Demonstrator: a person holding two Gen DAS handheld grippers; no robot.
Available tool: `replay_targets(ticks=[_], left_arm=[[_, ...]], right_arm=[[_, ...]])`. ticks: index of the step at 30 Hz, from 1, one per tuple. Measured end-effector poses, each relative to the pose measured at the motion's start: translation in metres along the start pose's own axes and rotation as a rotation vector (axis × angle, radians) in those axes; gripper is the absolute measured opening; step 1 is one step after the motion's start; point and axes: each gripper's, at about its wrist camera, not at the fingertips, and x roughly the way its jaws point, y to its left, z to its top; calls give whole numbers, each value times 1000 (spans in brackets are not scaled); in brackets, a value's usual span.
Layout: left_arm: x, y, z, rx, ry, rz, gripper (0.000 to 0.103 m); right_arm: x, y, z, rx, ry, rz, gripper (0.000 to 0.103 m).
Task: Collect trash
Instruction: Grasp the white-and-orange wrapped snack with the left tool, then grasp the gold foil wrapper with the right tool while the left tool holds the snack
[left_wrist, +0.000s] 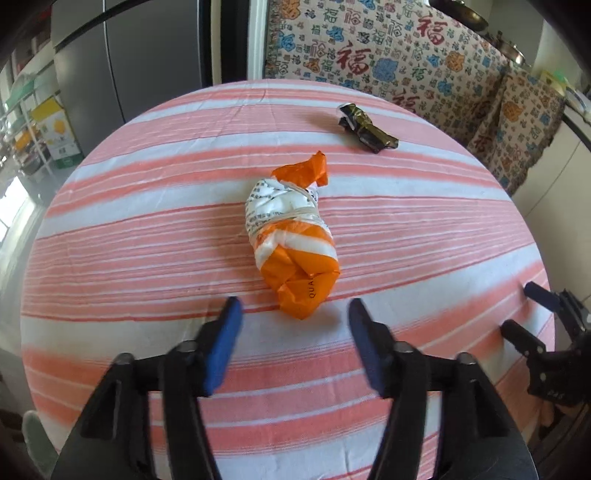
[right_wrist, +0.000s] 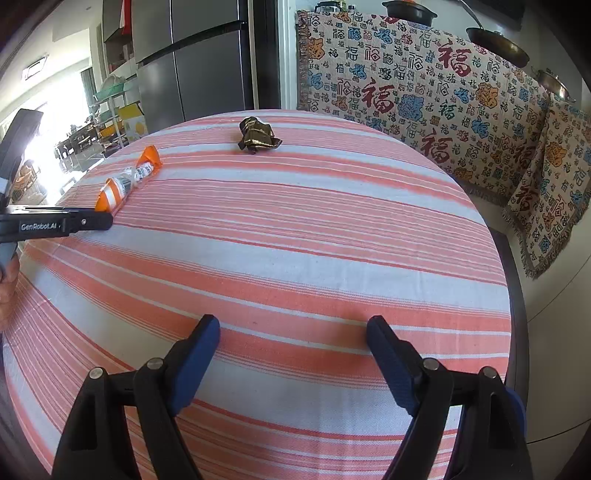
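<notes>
1. Left gripper (left_wrist: 293, 314) is seen nearest the lens in the left wrist view; its jaws are spread wide, nothing is held between them, and they sit low over the striped worktop (left_wrist: 110, 258).
2. Orange-and-white wrapper (left_wrist: 291, 236) is found straight ahead of the left jaws, centred on the gap, its near orange end just past the fingertips.
3. Its long axis is judged to run roughly along the approach line, twisted tail pointing away and slightly right. The spread looks wider than the bundle, so it could be straddled by a short forward push, no wrist roll needed.
4. Dark crumpled wrapper (left_wrist: 367, 127) is seen further back and to the right, well apart from the orange one, near the worktop's far edge.
5. Right gripper (right_wrist: 293, 328) is likewise spread and empty, held over bare cloth near the front edge.
6. From the right wrist view the orange-and-white wrapper lies far off to the left, just beside the left gripper's tip; the dark crumpled wrapper lies ahead, slightly left of centre, well apart.
7. Judgement: the left arm is clearly nearer the orange piece; the dark one is better left to the right arm.
</notes>
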Motion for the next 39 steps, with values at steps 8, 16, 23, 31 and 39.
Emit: replay_targets(ticks=[8, 16, 23, 31, 39], left_arm=[[31, -6, 21, 39, -38, 109, 102], [31, -3, 21, 28, -40, 104, 103], [31, -2, 20, 27, -42, 107, 103], [31, -3, 19, 25, -44, 109, 103], [31, -2, 19, 24, -45, 110, 102]], right_arm=[[1, -1, 2, -10, 2, 14, 84], [54, 1, 67, -50, 134, 37, 88], [132, 17, 159, -116, 204, 69, 91], [160, 46, 200, -123, 184, 76, 44], [113, 24, 145, -84, 212, 45, 37]])
